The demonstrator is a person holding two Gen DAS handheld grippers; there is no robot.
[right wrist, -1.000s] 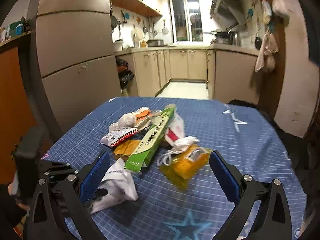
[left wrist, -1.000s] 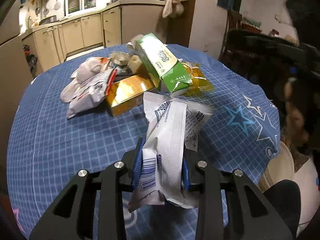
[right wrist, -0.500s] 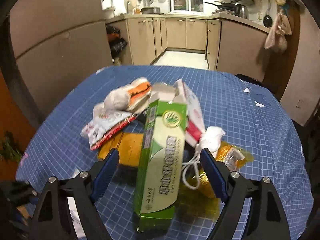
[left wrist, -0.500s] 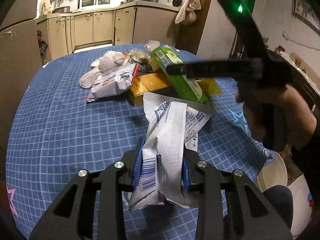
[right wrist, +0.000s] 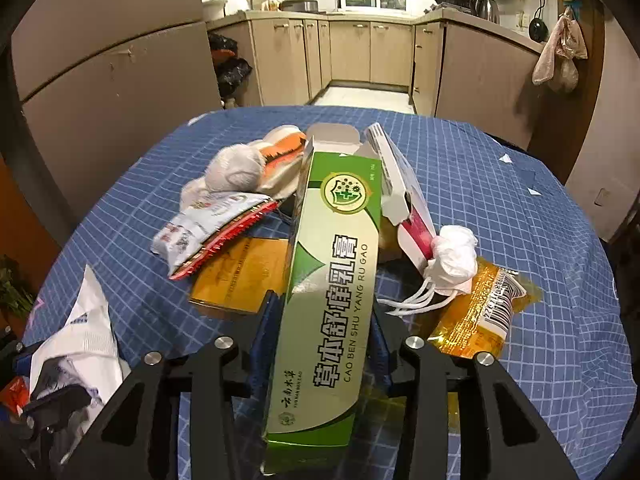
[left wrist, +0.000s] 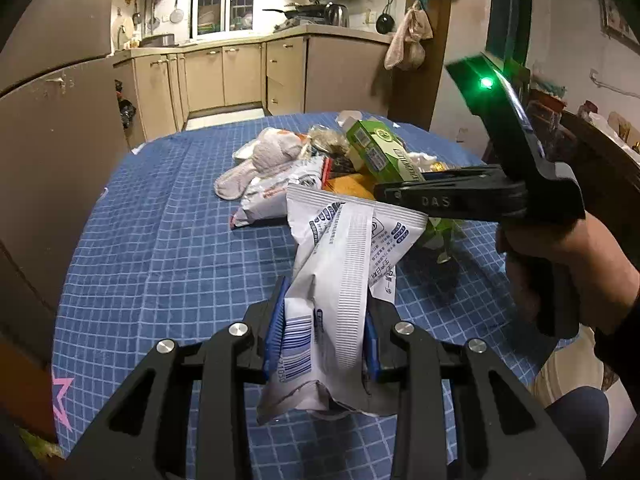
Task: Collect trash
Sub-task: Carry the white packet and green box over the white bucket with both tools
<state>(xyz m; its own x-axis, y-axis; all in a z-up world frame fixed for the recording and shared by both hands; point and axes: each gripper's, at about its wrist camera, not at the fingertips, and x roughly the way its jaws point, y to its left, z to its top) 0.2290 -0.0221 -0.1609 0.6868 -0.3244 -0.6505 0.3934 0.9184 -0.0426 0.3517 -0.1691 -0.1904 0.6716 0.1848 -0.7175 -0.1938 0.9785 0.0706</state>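
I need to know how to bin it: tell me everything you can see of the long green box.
The green box is a long, slim carton of glossy card, green fading to pale, with a shield logo and the print CAO BEN SHU YANG RU GAO. Its far end flap stands open. The right gripper has just closed on its sides near the close end. It overlaps a gold packet on the blue checked tablecloth.

**White wrapper clamped, green box gripped across the table**

We see our left gripper pinching a white wrapper between its blue pads, the packet rising toward twelve o'clock. At three o'clock our right hand holds the right gripper, whose jaws have just been closing; its black finger lies against the green box. Beyond, at twelve o'clock, crumpled packets lie on the blue checked tablecloth.
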